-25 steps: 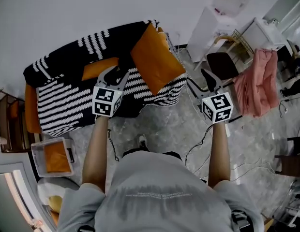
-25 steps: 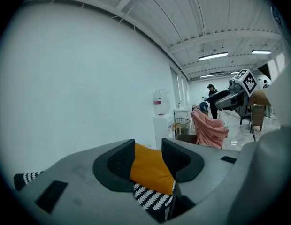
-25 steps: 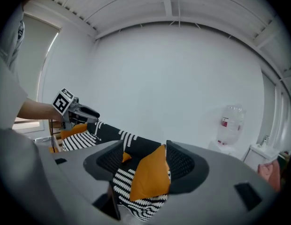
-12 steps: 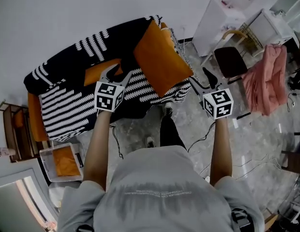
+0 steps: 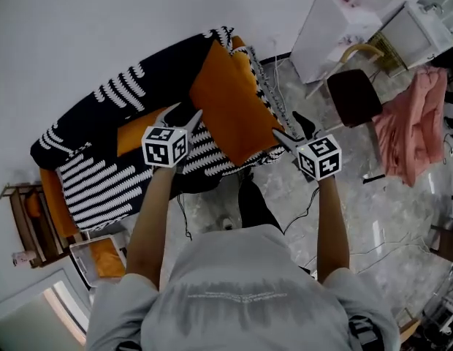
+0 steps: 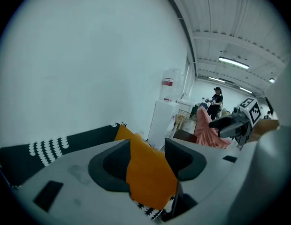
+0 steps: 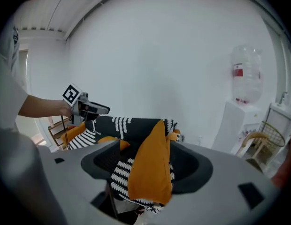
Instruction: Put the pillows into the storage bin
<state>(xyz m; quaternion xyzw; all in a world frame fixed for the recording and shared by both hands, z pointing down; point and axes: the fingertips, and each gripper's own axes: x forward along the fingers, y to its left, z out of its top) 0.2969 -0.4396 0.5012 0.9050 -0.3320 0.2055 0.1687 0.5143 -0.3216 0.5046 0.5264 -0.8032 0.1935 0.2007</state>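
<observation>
Orange fabric is framed between the jaws of both grippers; nothing is pinched.

Left gripper [image 5: 183, 113]: jaws spread and just been opening, with no pad contact. The pillow is only seen through the gap, farther off.

Right gripper [image 5: 287, 128]: jaws also apart, held just beside the right edge of the large pillow [image 5: 228, 104]. Contact cannot be confirmed.

The large pillow is propped upright against the back of the sofa [image 5: 52, 207], on the striped throw [image 5: 102, 189]. A second, flatter pillow [image 5: 139, 126] is lying on the seat just beyond the left gripper.

Handling, as judged:
- The pillow is expected to be soft, light and bulky.
- The fill will likely collapse under the pads, so a mid-face pinch would probably catch the cover only.
- The cover is judged grippy and not fragile.
- It is best taken at opposite side edges or corners, one gripper each, with the seam bunched deep in the jaws.
- Sag between the two grips is to be expected.

The storage bin [image 5: 77, 254] is clear plastic. It is set on the floor past the sofa end on the person's left, well apart from both grippers. One orange item [image 5: 107, 259], likely a pillow, is already inside and covers most of the bottom. Room for the large pillow is judged tight, so squashing will probably be needed.
</observation>
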